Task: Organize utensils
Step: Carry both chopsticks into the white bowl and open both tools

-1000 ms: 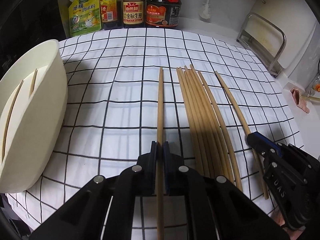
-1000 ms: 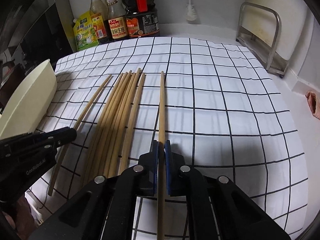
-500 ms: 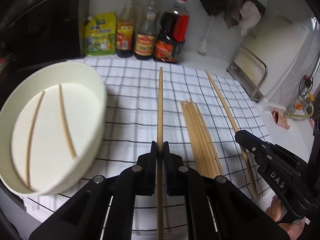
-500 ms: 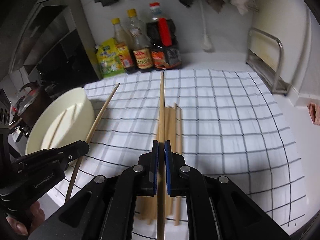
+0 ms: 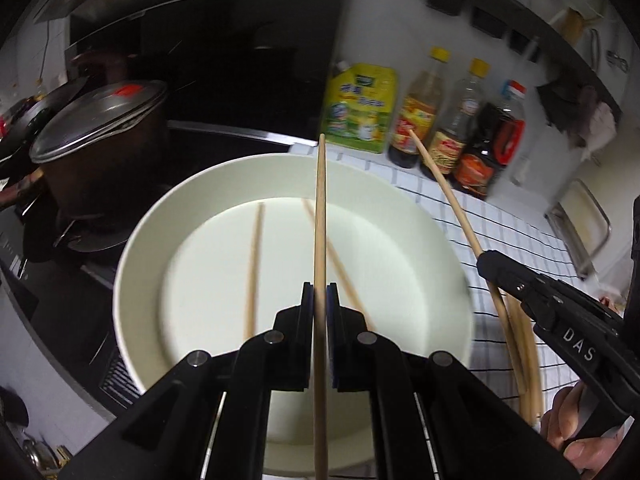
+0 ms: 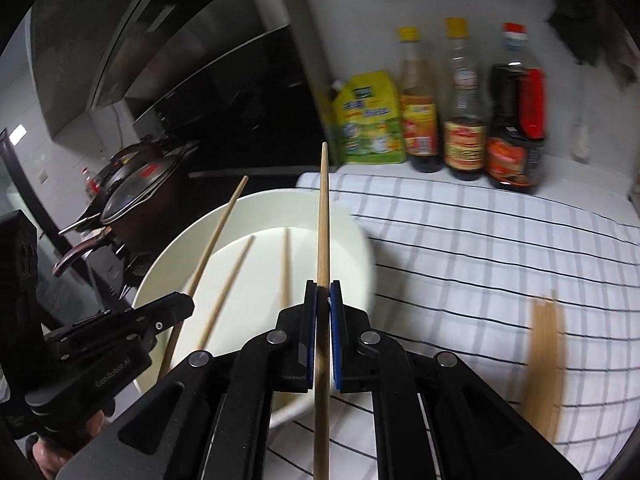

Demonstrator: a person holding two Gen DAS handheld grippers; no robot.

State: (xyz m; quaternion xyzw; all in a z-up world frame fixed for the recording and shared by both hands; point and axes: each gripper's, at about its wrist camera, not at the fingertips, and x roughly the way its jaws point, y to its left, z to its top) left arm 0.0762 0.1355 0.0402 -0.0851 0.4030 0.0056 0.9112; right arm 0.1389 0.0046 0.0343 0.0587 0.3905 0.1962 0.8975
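Both jaws clamp one chopstick each: left gripper [image 5: 320, 300], right gripper [image 6: 323, 300], over bowl [image 5: 160, 216]. Risk: long sticks tip over the rim on release.

A cream-white bowl [image 5: 152, 264] is seen mid-frame, with pale tan chopsticks [image 5: 253, 268] laid in it; black gripper bodies are tipped with blue pads [image 6: 335, 340]; the cloth [image 6: 500, 248] at right is white, crossed by a thin black grid; upper right, a yellow-green pouch [image 5: 360, 106] is lined up beside yellow-capped bottles [image 6: 416, 100] and a dark, red-labelled bottle [image 6: 516, 120]; a silvery lid [image 5: 96, 118] is seen upper left.
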